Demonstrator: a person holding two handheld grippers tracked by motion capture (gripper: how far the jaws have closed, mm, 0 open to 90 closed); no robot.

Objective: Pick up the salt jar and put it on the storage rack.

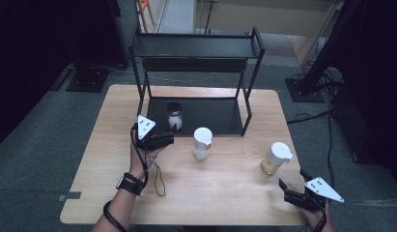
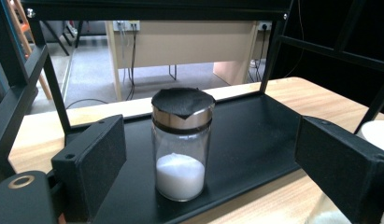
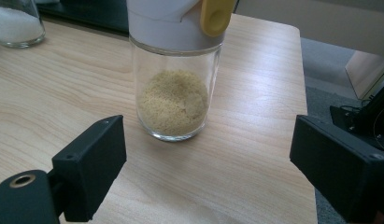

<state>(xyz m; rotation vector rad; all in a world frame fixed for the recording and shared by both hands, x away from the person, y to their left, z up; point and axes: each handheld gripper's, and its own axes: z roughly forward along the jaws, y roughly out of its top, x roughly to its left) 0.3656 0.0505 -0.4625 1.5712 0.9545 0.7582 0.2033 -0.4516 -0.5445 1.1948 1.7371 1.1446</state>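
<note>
Nearest to the person, the right tool [image 1: 291, 186] sits at the bench's [image 1: 225, 193] front right corner, jaws spread wide and holding nothing. Just past it stands a white-capped jar with yellow grains [image 3: 173, 88], untouched. Further in, the left tool [image 2: 210, 163] is also spread open, with the black-lidded jar of white powder [image 2: 181, 142] between its jaws but not pinched. That jar stands on the black rack's [image 1: 210, 116] bottom shelf, near the front edge. Another white-capped jar [image 1: 202, 143] stands mid-bench.

The white lid [image 3: 180, 23] of the yellow-grain jar [image 3: 173, 102] is cut off at 12 o'clock; another jar [image 3: 17, 23] is cropped at 10 o'clock.
</note>
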